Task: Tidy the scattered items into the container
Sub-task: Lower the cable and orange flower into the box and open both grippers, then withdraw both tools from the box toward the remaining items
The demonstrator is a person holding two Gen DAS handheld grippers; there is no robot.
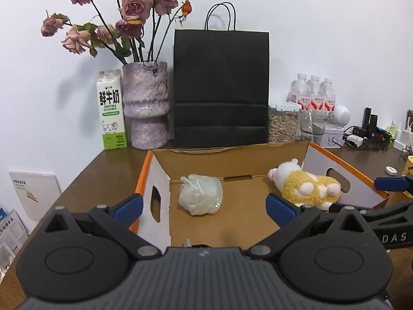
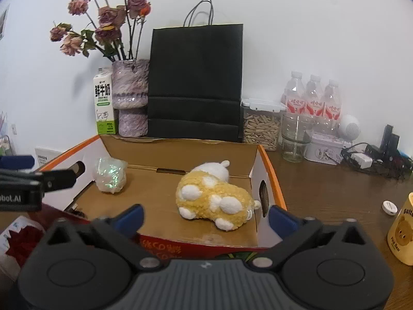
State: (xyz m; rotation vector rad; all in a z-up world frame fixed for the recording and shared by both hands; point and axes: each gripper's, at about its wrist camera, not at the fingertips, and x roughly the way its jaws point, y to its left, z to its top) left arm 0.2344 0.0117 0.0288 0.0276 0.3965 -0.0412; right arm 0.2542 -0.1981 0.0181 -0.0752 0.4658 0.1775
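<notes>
An open cardboard box [image 1: 343, 165] with orange rims stands on the brown table. Inside it lie a white bundle in clear wrap [image 1: 201, 197] on the left and a yellow-and-white plush toy [image 1: 307, 184] on the right. My left gripper [image 1: 204, 208] hovers open over the box's near side, nothing between its blue pads. My right gripper [image 2: 206, 219] is open too, just short of the plush toy [image 2: 214, 196], with the bundle [image 2: 111, 174] further left. Neither touches an item. Each view shows the other gripper's fingers [image 1: 389, 183] [image 2: 59, 178] at its edge.
Behind the box stand a black paper bag [image 1: 220, 87], a purple vase of dried roses [image 1: 145, 103] and a milk carton [image 1: 111, 108]. Water bottles [image 2: 313, 95], a seed jar [image 2: 260, 126], a glass [image 2: 294, 139], a tin, cables and a yellow cup [image 2: 402, 232] crowd the right.
</notes>
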